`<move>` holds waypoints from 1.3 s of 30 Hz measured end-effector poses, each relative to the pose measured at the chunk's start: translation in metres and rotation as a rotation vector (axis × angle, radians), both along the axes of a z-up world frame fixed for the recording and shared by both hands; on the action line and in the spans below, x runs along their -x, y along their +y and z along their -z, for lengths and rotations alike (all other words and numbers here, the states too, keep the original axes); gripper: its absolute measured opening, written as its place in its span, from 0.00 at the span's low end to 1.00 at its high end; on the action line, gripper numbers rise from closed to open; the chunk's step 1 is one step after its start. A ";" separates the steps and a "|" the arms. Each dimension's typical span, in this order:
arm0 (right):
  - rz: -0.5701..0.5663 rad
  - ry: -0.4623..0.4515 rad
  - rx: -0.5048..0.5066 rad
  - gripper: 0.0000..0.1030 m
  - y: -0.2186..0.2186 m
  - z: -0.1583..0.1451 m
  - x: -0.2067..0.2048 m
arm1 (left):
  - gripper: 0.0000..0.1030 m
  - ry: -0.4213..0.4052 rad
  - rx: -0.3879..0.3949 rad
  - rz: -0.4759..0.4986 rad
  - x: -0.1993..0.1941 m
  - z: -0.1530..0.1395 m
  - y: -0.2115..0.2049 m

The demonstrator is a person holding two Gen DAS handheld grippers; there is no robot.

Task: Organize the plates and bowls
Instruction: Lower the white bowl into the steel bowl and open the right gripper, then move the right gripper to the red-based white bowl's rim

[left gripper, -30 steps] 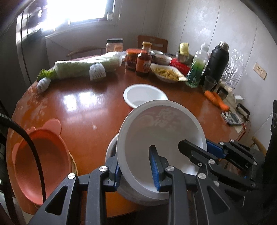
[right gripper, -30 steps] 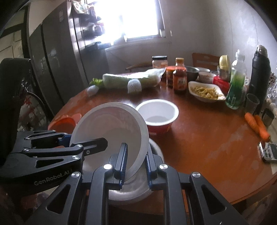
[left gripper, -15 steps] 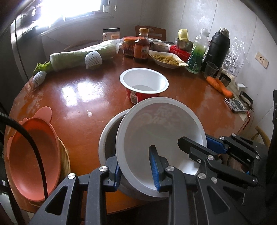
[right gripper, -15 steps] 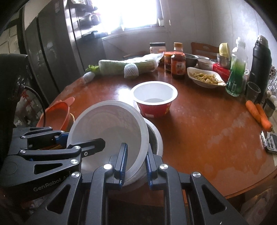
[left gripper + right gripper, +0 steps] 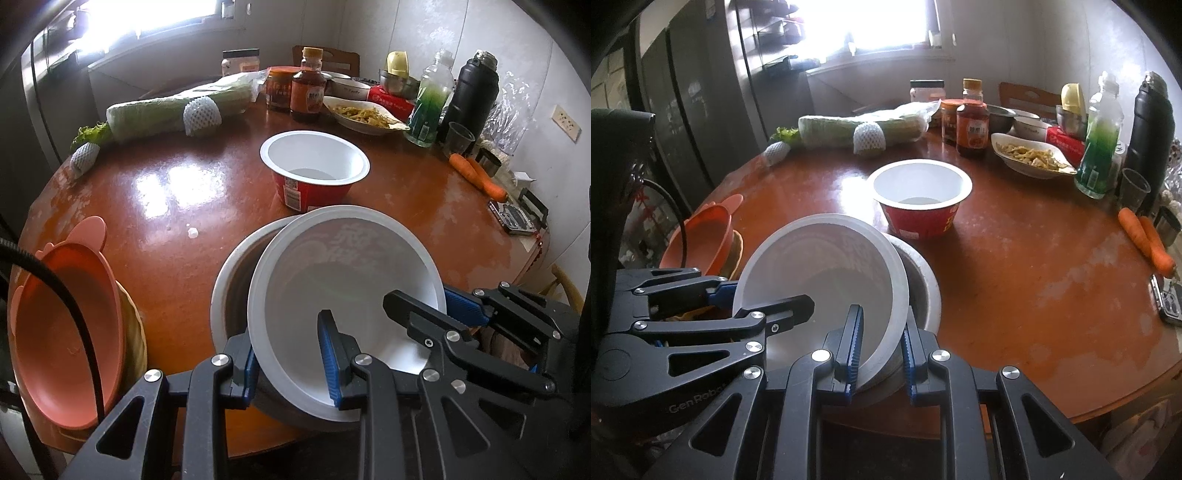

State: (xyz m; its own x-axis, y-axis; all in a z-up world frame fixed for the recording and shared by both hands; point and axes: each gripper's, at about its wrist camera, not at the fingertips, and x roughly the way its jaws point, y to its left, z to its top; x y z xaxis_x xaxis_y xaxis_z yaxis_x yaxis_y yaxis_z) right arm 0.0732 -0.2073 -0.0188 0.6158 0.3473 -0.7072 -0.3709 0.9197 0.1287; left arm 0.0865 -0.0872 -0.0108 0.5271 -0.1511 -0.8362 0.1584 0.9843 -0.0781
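A white plastic bowl point(image 5: 343, 280) point(image 5: 820, 273) hangs tilted, its lower part inside a larger white bowl with a dark inside point(image 5: 236, 280) point(image 5: 923, 284) near the table's front edge. My left gripper point(image 5: 290, 365) point(image 5: 757, 299) is shut on the tilted bowl's near rim, one pad inside and one outside. On the opposite rim my right gripper point(image 5: 879, 350) point(image 5: 417, 301) is shut the same way. Behind them stands an empty red instant-noodle bowl point(image 5: 314, 173) point(image 5: 919, 199). At the left edge an orange plate with ears point(image 5: 59, 325) point(image 5: 701, 240) rests on a yellowish dish.
The round brown table point(image 5: 166, 206) carries wrapped cabbage point(image 5: 173, 107), sauce jars point(image 5: 306, 96), a dish of food point(image 5: 362, 114), a green bottle point(image 5: 428, 110), a black flask point(image 5: 469, 96) and carrots point(image 5: 476, 173) along its back and right. A black cable point(image 5: 74, 314) crosses the orange plate.
Both grippers have sunk a little with the white bowl and tipped downward. More of the larger bowl under it and of the red bowl behind shows now.
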 end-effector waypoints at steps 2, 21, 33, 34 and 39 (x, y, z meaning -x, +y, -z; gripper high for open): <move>0.000 0.001 0.000 0.21 0.000 0.001 -0.001 | 0.29 0.002 -0.001 -0.002 0.000 0.001 0.000; 0.029 0.009 0.002 0.24 -0.001 0.003 -0.005 | 0.29 -0.017 0.010 -0.019 -0.001 0.000 0.008; 0.038 -0.027 0.007 0.33 -0.003 -0.005 -0.005 | 0.29 -0.077 0.038 -0.020 -0.004 -0.019 0.012; 0.041 -0.028 0.008 0.33 -0.004 -0.006 -0.006 | 0.29 -0.079 0.041 -0.021 -0.006 -0.020 0.012; 0.047 -0.033 -0.007 0.34 -0.008 -0.008 -0.010 | 0.30 -0.093 0.050 -0.026 -0.016 -0.024 0.014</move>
State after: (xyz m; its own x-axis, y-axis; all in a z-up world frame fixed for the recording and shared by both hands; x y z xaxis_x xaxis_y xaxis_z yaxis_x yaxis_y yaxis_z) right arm 0.0831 -0.2157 -0.0111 0.6542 0.3223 -0.6842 -0.3318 0.9353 0.1233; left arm 0.1020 -0.0735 0.0135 0.6061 -0.1769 -0.7755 0.1416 0.9834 -0.1137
